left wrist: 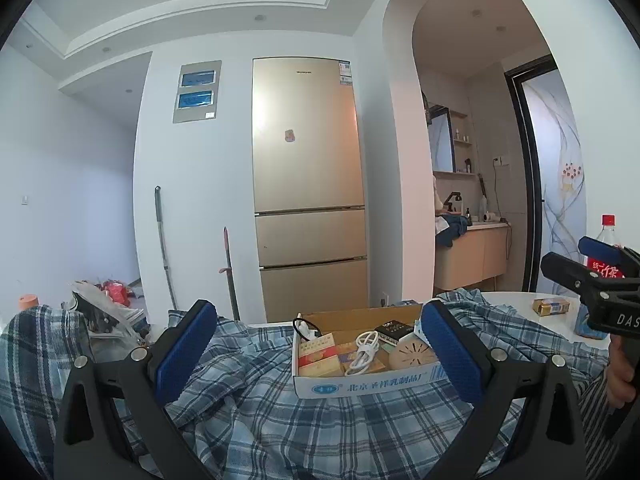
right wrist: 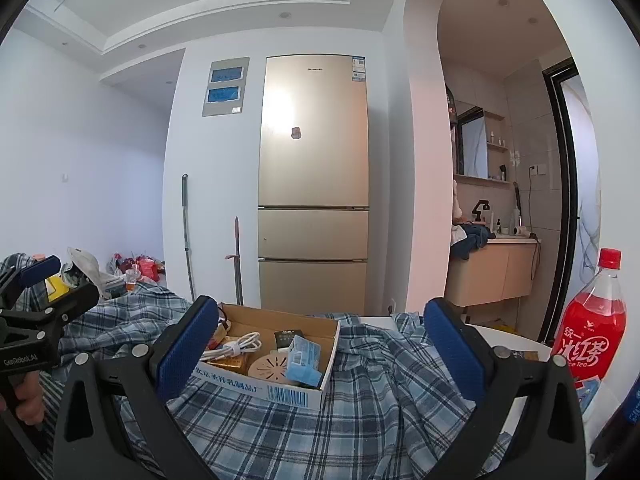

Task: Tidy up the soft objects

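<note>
Left claw (left wrist: 320, 354): blue pads spread wide, nothing between them, hovering over the plaid cloth (left wrist: 248, 412). Right claw (right wrist: 320, 350): likewise spread wide and empty, over the same cloth (right wrist: 360, 392).

Plaid cloth, blue and white check, lies rumpled across the white round worktop (left wrist: 516, 304), filling the lower half of both views. In the left wrist view it also bunches up at 9 o'clock.

Cardboard box (left wrist: 360, 382) sits on the cloth, open-topped, at 12 o'clock from the left claw and slightly toward 1. In the right wrist view the box (right wrist: 296, 394) lies toward 11 o'clock. Contents: white cable (left wrist: 362, 350), tan round perforated disc (left wrist: 412, 354), black packet (left wrist: 394, 329), red and yellow packs (left wrist: 318, 354), pale blue packet (right wrist: 302, 360). The box rests on the cloth, weighing it down in the middle.

Red iced-tea bottle (right wrist: 592, 332) stands upright on the worktop at 3 o'clock in the right wrist view, clear of the cloth. Small gold pack (left wrist: 551, 306) lies on bare worktop at 2 o'clock in the left wrist view.

Background: gold refrigerator (left wrist: 308, 184) at 12 o'clock, mop handle (left wrist: 164, 240) leaning on the wall to its left, clutter pile (right wrist: 132, 266) on the floor at 10 o'clock.
</note>
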`<state>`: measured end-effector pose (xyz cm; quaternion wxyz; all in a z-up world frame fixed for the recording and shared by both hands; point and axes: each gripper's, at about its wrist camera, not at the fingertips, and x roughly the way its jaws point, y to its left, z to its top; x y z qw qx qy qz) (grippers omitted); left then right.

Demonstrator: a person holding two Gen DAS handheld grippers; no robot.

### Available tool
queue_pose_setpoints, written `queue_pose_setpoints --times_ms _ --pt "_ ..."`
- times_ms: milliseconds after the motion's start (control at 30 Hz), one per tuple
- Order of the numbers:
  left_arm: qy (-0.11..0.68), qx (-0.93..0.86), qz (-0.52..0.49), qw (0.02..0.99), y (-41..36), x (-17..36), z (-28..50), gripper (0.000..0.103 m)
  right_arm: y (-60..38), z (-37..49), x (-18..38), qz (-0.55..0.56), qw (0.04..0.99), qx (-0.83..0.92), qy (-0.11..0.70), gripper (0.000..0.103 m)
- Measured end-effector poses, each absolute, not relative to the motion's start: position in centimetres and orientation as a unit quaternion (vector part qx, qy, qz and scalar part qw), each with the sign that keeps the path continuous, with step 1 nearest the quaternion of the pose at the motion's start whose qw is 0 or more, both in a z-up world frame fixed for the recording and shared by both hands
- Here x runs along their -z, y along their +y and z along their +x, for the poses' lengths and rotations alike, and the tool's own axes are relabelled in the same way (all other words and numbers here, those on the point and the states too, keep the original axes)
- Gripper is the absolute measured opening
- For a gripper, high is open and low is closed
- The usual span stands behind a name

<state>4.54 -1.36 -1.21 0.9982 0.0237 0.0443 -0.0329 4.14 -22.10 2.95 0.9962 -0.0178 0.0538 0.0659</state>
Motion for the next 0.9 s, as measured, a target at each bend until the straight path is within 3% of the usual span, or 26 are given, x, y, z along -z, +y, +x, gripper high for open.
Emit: queue_pose_setpoints --times_ms 900 --pt "0.028 0.028 0.017 0.999 -1.16 1.24 3.68 0.103 -21.92 3.45 -2.97 -0.022 0.997 -0.067 0.042 0.103"
